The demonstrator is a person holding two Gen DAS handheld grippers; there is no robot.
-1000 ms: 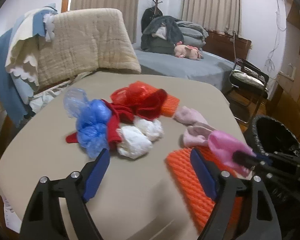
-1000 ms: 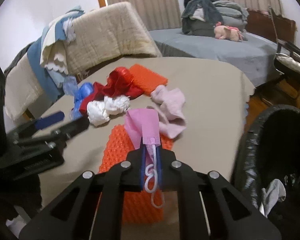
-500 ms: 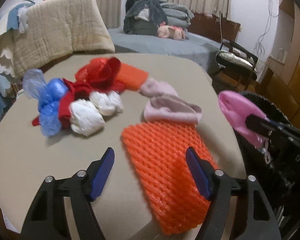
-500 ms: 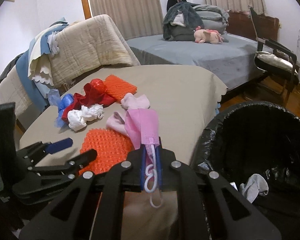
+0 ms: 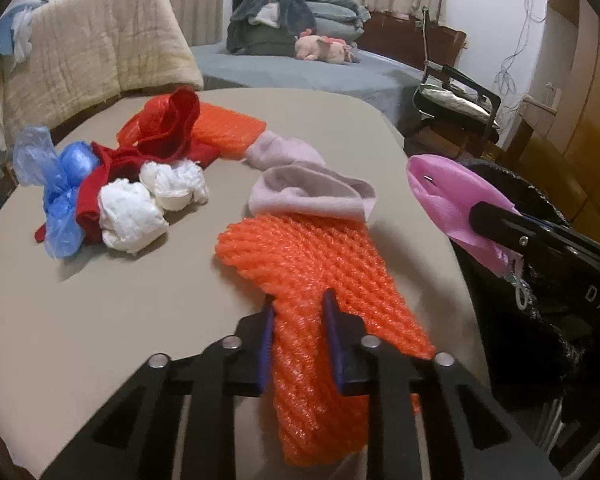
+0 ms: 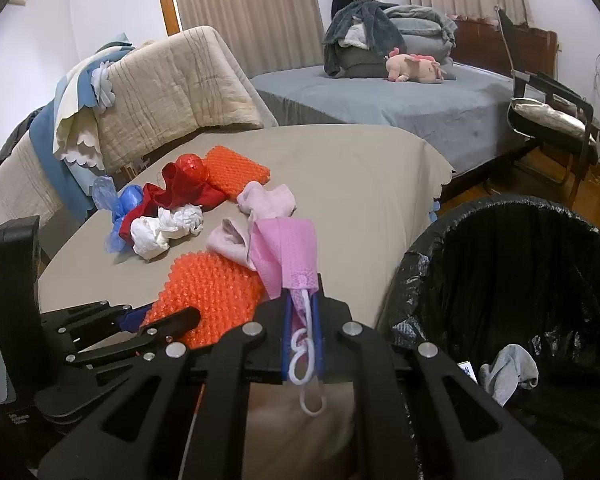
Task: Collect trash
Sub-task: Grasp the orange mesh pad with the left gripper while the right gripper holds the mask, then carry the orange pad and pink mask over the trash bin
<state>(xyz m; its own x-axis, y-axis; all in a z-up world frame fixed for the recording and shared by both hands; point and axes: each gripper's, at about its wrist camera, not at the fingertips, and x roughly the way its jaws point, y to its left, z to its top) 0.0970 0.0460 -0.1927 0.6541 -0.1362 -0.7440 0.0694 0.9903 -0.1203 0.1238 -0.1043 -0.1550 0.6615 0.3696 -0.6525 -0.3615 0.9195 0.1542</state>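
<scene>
My left gripper is shut on the near end of an orange foam net that lies on the beige table; both also show in the right wrist view, gripper and net. My right gripper is shut on a pink face mask, held at the table edge beside the black-lined trash bin. The mask also shows in the left wrist view, in front of the bin. More trash lies on the table: white crumpled paper, blue plastic, red plastic.
Pale pink socks lie by the net, a second orange net behind. A grey item lies in the bin. A blanket-draped chair stands behind the table, a bed and black chair beyond.
My left gripper moved right over the orange net and closed on it. My right gripper carried the pink mask off the table toward the bin.
</scene>
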